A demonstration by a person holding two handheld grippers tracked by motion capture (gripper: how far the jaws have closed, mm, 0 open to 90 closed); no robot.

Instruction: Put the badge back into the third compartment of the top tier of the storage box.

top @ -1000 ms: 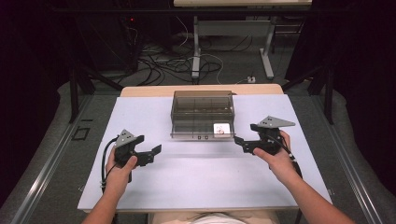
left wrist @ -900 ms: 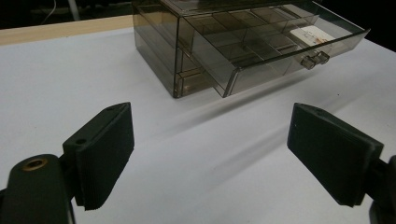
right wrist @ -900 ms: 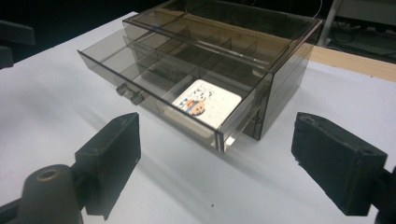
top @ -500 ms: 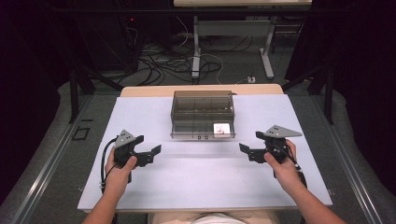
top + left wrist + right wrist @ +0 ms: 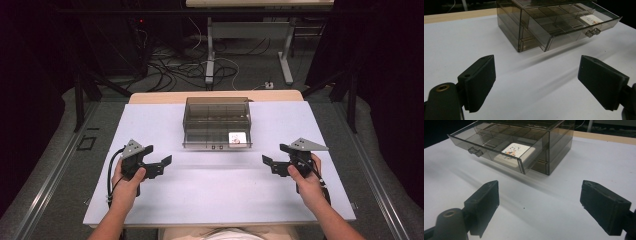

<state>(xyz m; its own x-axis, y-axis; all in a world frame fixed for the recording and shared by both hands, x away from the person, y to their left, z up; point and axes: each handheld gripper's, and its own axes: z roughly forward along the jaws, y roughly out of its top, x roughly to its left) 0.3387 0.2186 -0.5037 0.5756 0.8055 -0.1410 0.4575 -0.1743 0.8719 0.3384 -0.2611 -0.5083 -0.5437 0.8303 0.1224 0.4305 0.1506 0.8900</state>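
Note:
A smoky see-through drawer box [image 5: 217,112] stands at the back middle of the white table top [image 5: 215,200]. Its lower drawer [image 5: 486,150] is pulled out, and a white picture card [image 5: 237,138] lies in the drawer's right compartment. My left gripper [image 5: 161,166] is held low at the left, jaws wide apart, nothing between them [image 5: 536,75]. My right gripper [image 5: 272,164] is held at the right, well short of the box, also open and empty [image 5: 539,195]. The card [image 5: 515,152] and the drawer's knob [image 5: 475,151] lie ahead of the right jaws.
The drawer's other compartments [image 5: 564,15] look bare. A wooden table edge [image 5: 215,96] runs behind the white top. Beyond it stand table legs [image 5: 210,55] and loose cables [image 5: 175,65] on a dark floor. A cable [image 5: 111,172] trails from the left gripper.
The right gripper has drifted to the right and toward the near edge, away from the drawer, sinking a little. The left gripper has stayed put.

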